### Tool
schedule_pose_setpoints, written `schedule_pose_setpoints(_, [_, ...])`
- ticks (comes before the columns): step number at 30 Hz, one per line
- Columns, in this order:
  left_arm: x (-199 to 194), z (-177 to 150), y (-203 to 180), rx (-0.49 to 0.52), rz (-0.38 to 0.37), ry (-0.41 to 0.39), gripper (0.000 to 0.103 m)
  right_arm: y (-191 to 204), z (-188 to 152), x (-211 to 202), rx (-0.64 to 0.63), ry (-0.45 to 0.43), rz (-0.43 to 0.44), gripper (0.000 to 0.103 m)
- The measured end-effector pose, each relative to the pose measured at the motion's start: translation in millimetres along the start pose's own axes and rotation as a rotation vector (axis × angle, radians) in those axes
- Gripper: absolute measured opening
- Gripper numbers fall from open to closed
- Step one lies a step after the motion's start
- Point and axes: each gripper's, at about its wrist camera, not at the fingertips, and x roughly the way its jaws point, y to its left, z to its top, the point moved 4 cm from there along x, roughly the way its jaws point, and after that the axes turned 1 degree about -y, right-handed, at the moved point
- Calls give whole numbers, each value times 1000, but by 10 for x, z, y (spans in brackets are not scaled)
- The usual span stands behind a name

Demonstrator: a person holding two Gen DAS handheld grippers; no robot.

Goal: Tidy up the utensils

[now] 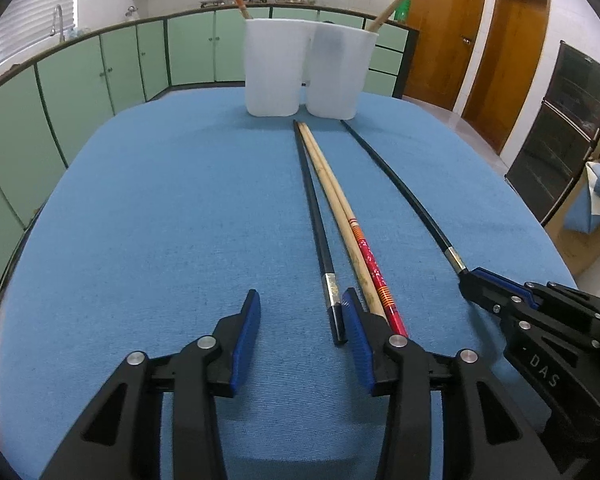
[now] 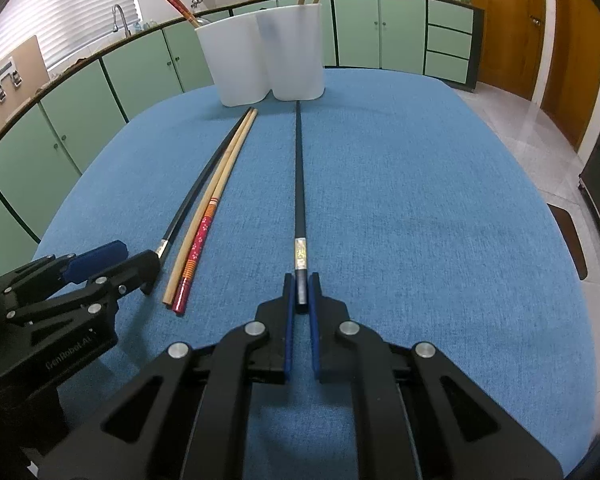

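Two white plastic cups [image 1: 274,68] [image 2: 296,54] stand side by side at the far end of the blue table, each holding chopsticks. On the cloth lie a black chopstick [image 1: 316,220] [image 2: 196,196], a plain wooden one [image 1: 336,208] [image 2: 216,196] and a red-patterned one [image 1: 374,272] [image 2: 198,248], close together. A second black chopstick [image 1: 400,184] [image 2: 299,176] lies apart to the right. My right gripper [image 2: 301,292] [image 1: 466,280] is shut on its thick end. My left gripper [image 1: 300,312] [image 2: 140,264] is open, its right finger beside the three chopstick ends.
The blue tablecloth [image 1: 160,220] covers a rounded table with edges near on both sides. Green cabinets [image 1: 80,76] run along the back wall, wooden doors [image 1: 512,56] at right, a dark oven cabinet [image 1: 560,132] on the right.
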Motion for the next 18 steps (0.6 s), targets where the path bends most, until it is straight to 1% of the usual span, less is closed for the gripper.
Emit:
schedule_pose_setpoints(2, [28,-5,-48,28,22,13,44,11,1,2,-5,0,-2,6])
schedule_pose_setpoints(4, [37,-4,-78,46,38,14,39,2,4,6,-3,0,2,6])
schedule_pose_setpoints(6, [25,-5,-69,46,37,10,17,-3,3,7,2,0,8,6])
schedule_pose_setpoints(8, [16,-7,-35,31,28,7,7,-2,1,5,2,-1,9,6])
schedule_pose_setpoints(10, [15,-7,1,14,17,5,7,8,-1,0,-3,-3,16,6])
schedule_pose_setpoints(13, [-28,-27,87,-21,53,-8,7,53,-11,-13,-25,-5,36,6])
schedule_pose_setpoints(16, [-62,-48,215,-81,91,-16,7,107,-16,-12,-46,-2,43,6])
schedule_pose_setpoints(18, [-50,-42,259,-99,78,-11,7,99,0,9,-39,3,37,6])
